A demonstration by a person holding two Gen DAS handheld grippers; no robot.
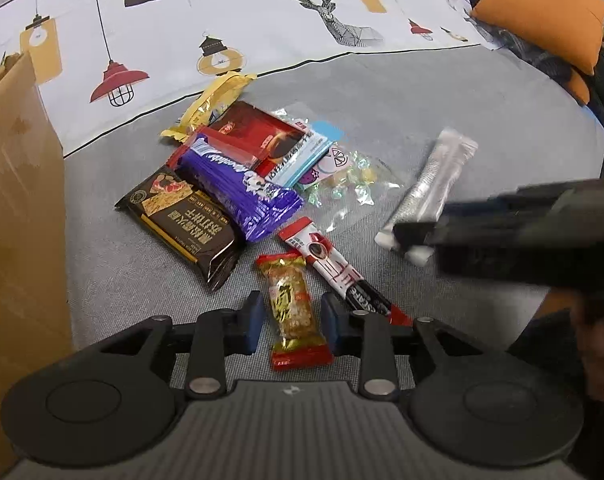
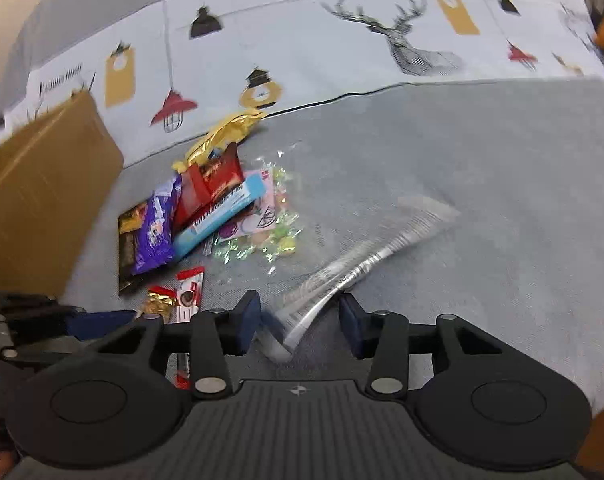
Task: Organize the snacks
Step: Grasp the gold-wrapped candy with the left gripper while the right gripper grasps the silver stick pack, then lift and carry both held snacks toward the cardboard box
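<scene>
A pile of snacks lies on the grey surface: a brown cracker pack (image 1: 182,220), a purple chocolate bar (image 1: 242,192), a red box (image 1: 258,136), a yellow wrapper (image 1: 214,104) and a clear bag of candies (image 1: 353,180). My left gripper (image 1: 290,316) is open, its jaws on either side of a gold-and-red candy bar (image 1: 294,312) lying flat. A red-white stick pack (image 1: 333,268) lies beside it. My right gripper (image 2: 300,320) is open around the near end of a silver sachet (image 2: 357,264); it also shows in the left wrist view (image 1: 409,244) over the silver sachet (image 1: 433,184).
A brown cardboard box (image 1: 18,220) stands at the left, also in the right wrist view (image 2: 42,192). A white cloth with lamp and deer prints (image 1: 262,20) covers the far side. An orange cushion (image 1: 541,16) sits at the far right.
</scene>
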